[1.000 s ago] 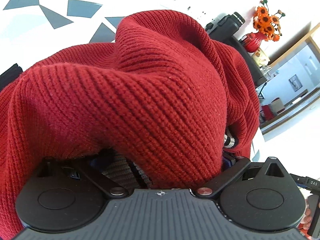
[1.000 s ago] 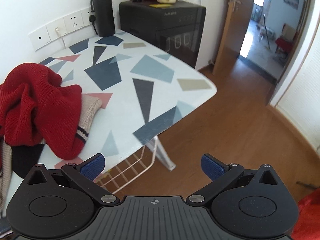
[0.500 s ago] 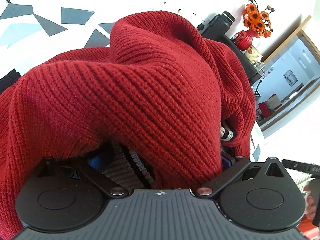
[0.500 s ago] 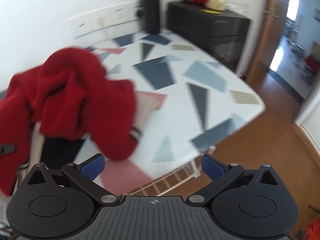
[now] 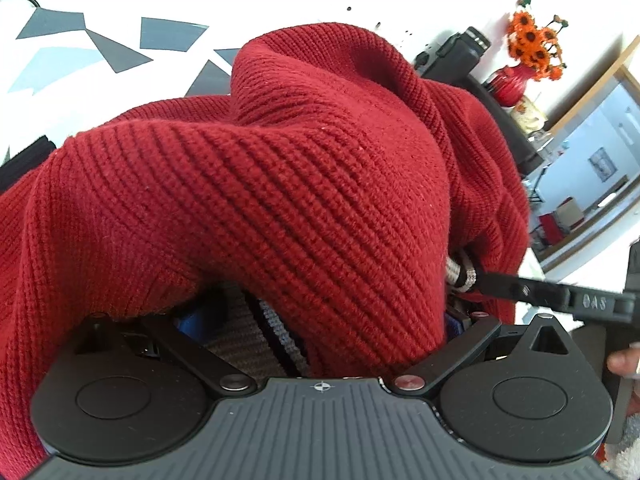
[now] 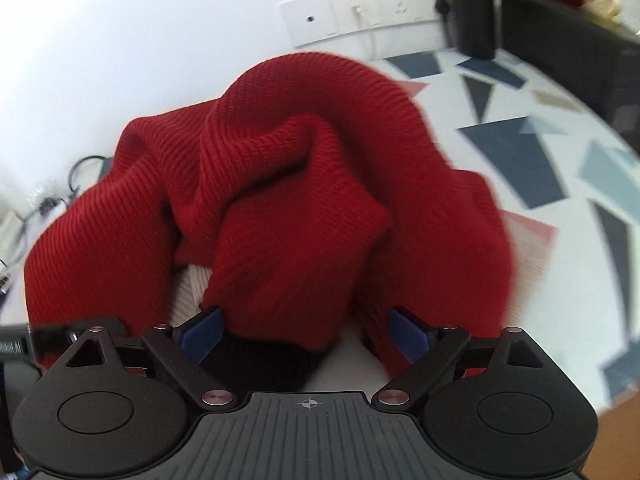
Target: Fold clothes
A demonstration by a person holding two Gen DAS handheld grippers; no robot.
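A: Start closest in. What are the two grippers doing?

B: The right gripper (image 6: 306,330) has both blue pads (image 6: 202,330) showing, set wide and closing in, with a fold of the red sweater (image 6: 280,200) hanging between them; the pads are not pressing it. The left gripper (image 5: 320,320) is buried under the same sweater, with only slivers of its blue pads visible, so I cannot tell whether it grips.

A: How many garments?

B: One red knit, heaped on the table (image 6: 520,152). Under it are a black piece (image 6: 260,364) and cream ribbed fabric (image 6: 192,284) (whether these are one striped garment or two, I cannot tell). The left view shows a brownish striped knit (image 5: 248,336) under the red one.

A: And further back?

B: The tabletop is white with grey, blue and pink shapes. At its far end stands one black bottle (image 6: 472,8) beside a black cabinet (image 6: 568,40). On the wall is one row of sockets (image 6: 360,12) with one cord plugged in. One red vase (image 5: 512,84) of orange flowers sits on the cabinet.
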